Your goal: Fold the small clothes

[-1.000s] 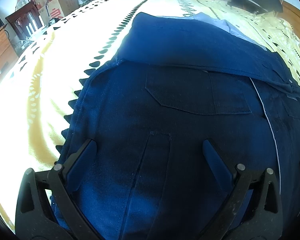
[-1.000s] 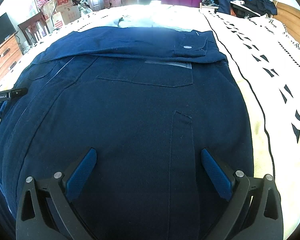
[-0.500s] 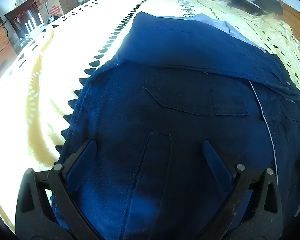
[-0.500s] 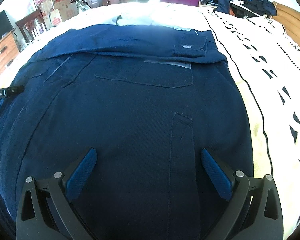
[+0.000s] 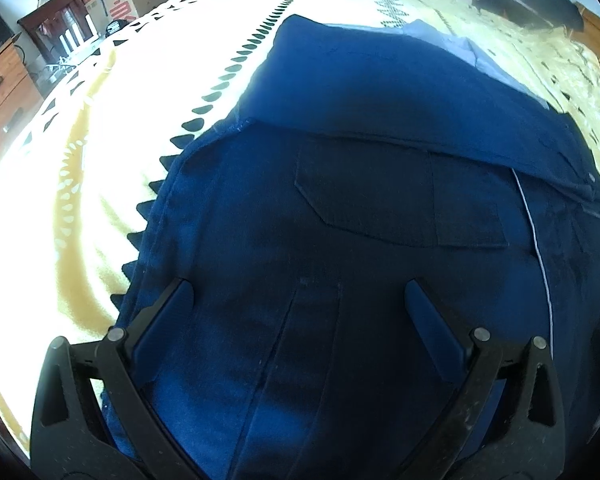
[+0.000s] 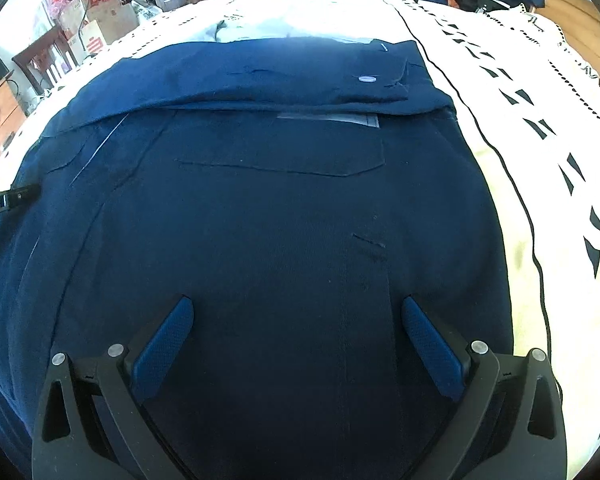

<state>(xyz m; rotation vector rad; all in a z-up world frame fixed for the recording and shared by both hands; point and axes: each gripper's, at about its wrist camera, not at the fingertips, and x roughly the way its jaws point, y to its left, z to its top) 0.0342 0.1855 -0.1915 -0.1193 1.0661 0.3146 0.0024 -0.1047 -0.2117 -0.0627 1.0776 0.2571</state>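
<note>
Already the navy garment [image 5: 360,240] lies partly folded on the patterned bedspread [image 5: 80,168], filling the centre and lower part of both wrist views. A strip along its far edge is turned over onto the body, forming a band across the upper middle of each frame; in the right wrist view that band [image 6: 260,84] carries a pale button [image 6: 367,79] toward the upper right. Below the fold line a patch pocket [image 6: 284,156] shows flat, and the cloth beneath looks smooth.

The left gripper [image 5: 300,300] hangs over the near part of the garment with its blue pads spread wide and nothing between them. The right gripper [image 6: 298,316] sits likewise at the bottom of its frame, jaws wide apart and empty. Whether either touches the cloth I cannot tell.

By my reckoning one fold is done and the piece is still broad, so side or lengthwise folds probably remain. A lighter blue item [image 5: 460,46] peeks from under the far edge at upper right of the left view.
</note>
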